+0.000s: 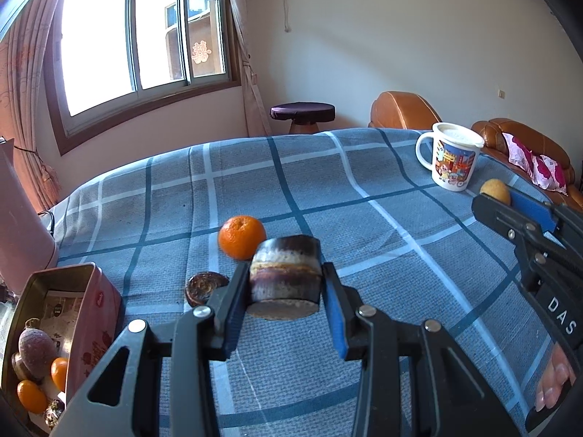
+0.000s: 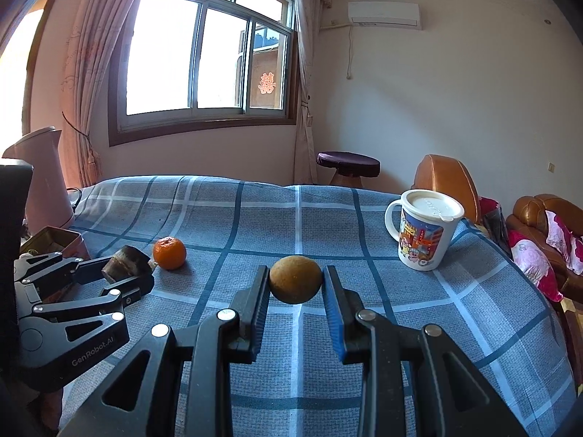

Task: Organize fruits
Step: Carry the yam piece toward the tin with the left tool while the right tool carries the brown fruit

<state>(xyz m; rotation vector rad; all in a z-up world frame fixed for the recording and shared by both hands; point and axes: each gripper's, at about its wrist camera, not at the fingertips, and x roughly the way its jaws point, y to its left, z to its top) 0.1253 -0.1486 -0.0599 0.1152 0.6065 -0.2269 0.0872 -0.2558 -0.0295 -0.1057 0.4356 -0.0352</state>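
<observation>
Left wrist view: the left tongs (image 1: 285, 293) clench a dark sugarcane chunk (image 1: 285, 276) just in front of the tangerine (image 1: 242, 236) on the checked desk (image 1: 364, 225).

Right wrist view: the right tongs (image 2: 296, 293) grip a brown round fruit (image 2: 296, 279), right of the tangerine (image 2: 169, 253).

black claw (image 2: 296, 284) linkages with silver rivets, blue pads (image 2: 333, 313), white "genrobot.ai" lettering.
</observation>
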